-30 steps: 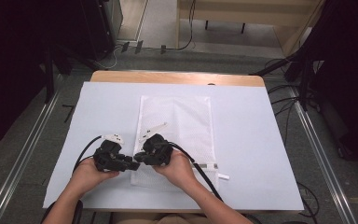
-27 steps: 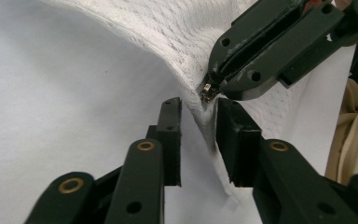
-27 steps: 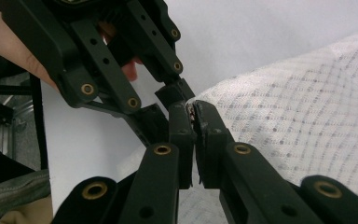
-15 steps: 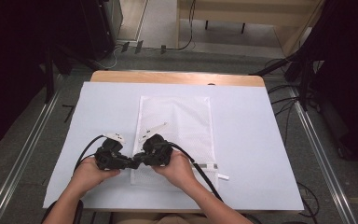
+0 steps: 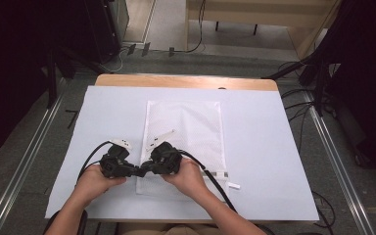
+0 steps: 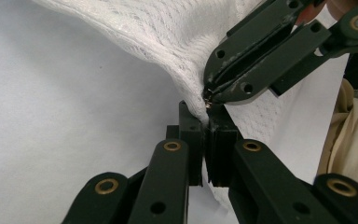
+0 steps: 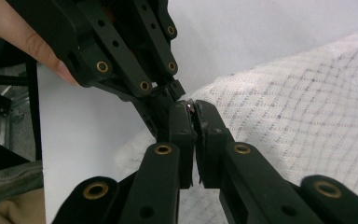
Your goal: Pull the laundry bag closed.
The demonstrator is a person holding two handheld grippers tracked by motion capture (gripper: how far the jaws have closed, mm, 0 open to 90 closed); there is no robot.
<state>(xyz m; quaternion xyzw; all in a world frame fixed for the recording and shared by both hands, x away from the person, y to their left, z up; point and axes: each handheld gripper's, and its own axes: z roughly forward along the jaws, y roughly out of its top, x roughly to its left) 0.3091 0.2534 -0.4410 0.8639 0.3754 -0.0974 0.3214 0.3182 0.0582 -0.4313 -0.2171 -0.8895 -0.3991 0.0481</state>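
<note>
A fixed high camera looks forward and down on the whole bench [image 5: 274, 147] from the person's near side. Two close-up cameras ride the grippers, facing each other; all three share the mesh bag's [image 5: 196, 122] near left corner.

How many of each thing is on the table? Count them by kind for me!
White mesh bag: 1
Black grippers, left gripper and right gripper: 2
Small white tags: 2
White table sheet: 1
Total: 6

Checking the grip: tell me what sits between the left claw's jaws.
The left gripper view shows the left claw pinching the white mesh bag's edge; its jaws just closed.
</note>
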